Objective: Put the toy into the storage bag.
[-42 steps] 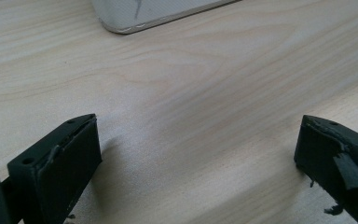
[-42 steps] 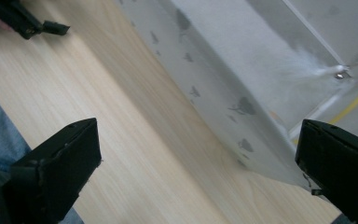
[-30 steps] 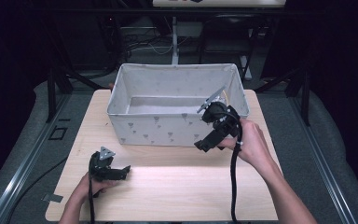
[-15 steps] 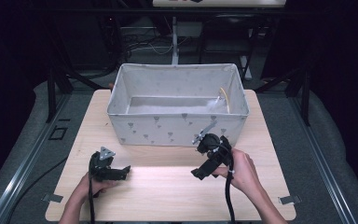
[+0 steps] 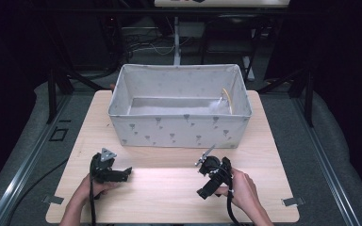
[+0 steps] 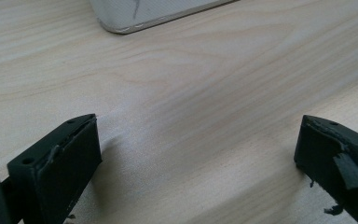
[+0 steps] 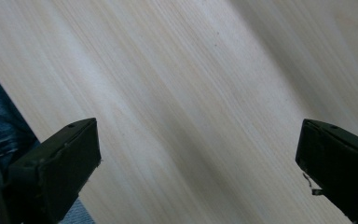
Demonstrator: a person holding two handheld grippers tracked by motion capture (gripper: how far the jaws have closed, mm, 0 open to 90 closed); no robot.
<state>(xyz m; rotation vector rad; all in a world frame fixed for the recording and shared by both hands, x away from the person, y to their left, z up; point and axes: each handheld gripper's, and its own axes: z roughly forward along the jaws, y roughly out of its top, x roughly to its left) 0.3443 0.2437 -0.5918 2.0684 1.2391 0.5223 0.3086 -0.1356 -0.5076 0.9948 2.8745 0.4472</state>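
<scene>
wooden table (image 5: 169,197) under everything, light grain, bare across the near half. grey fabric bin (image 5: 179,127) on the far half, printed with small dark marks, open top, long side facing the near edge. inside the bin, by the right end wall: thin yellowish curved piece (image 5: 227,98), leaning against the wall; too small to identify. corner of the bin (image 6: 135,16) at the top of the left gripper view, resting on the table (image 6: 205,107).

left gripper (image 5: 122,174) near the front-left of the table, low over the wood, held by left hand (image 5: 90,188), grey three-cornered plate on top, pointing right. well apart from the bin. jaws spread wide in the left gripper view, bare wood between them, nothing gripped.

right gripper (image 5: 203,192) near the front-middle-right, held by right hand (image 5: 242,188), cable trailing toward the near edge. pointing down toward the near edge, away from the bin, a short way in front of the bin's front wall, not touching it. jaws spread wide in the right gripper view, bare table (image 7: 205,102) between them, nothing gripped. blue denim (image 7: 0,126) at the left edge of that view, past the table edge.

grippers well apart from each other, both empty.
</scene>
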